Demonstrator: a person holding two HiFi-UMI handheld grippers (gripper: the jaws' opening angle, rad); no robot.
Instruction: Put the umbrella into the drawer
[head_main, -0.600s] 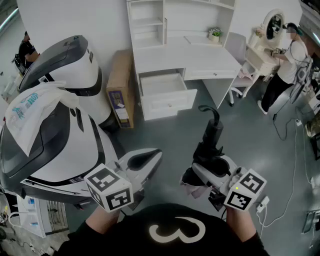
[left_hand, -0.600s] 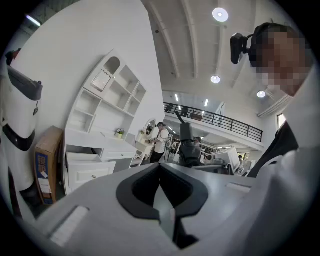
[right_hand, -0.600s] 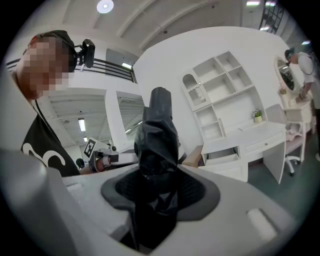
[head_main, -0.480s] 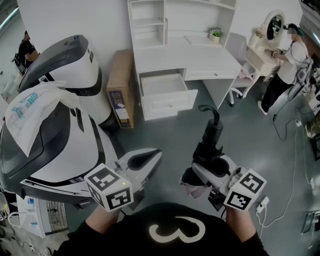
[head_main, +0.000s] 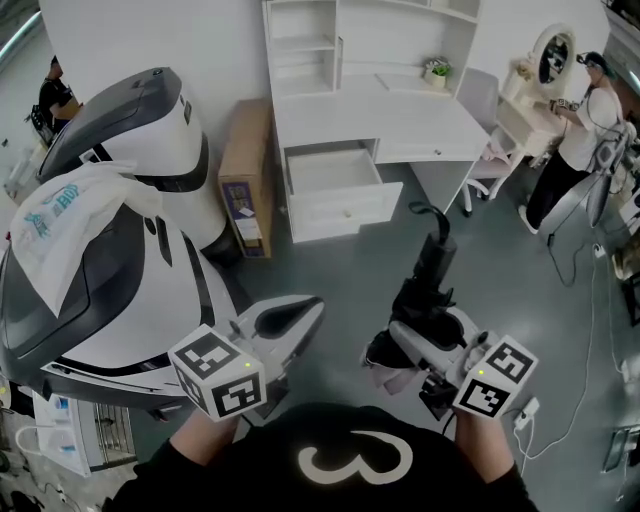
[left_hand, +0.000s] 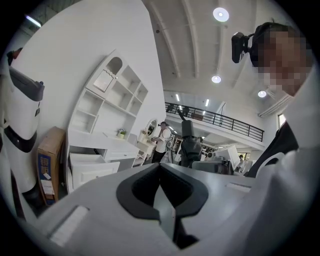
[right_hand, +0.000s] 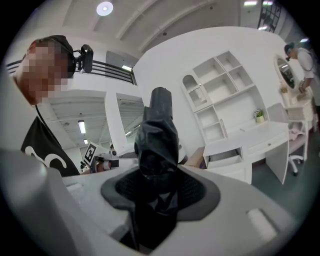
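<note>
My right gripper (head_main: 418, 338) is shut on a folded black umbrella (head_main: 432, 278), which points up and away with its curved handle (head_main: 425, 213) at the far end. In the right gripper view the umbrella (right_hand: 157, 145) fills the space between the jaws of the right gripper (right_hand: 155, 200). The white desk (head_main: 380, 115) stands ahead, with its drawer (head_main: 330, 178) pulled open and nothing showing inside. My left gripper (head_main: 298, 315) is shut and holds nothing, level with the right one. The left gripper view shows the closed left gripper (left_hand: 161, 186), the umbrella (left_hand: 189, 145) and the drawer (left_hand: 90, 169).
A large white and dark machine (head_main: 110, 260) with a printed bag (head_main: 70, 215) on it fills the left side. A cardboard box (head_main: 245, 170) leans beside the desk. A white chair (head_main: 485, 125), a person (head_main: 575, 130) at a vanity and floor cables (head_main: 590, 300) are at the right.
The desk and the umbrella sit slightly further right in the head view. The right gripper's hold on the umbrella is the same, and the left gripper stays shut.
</note>
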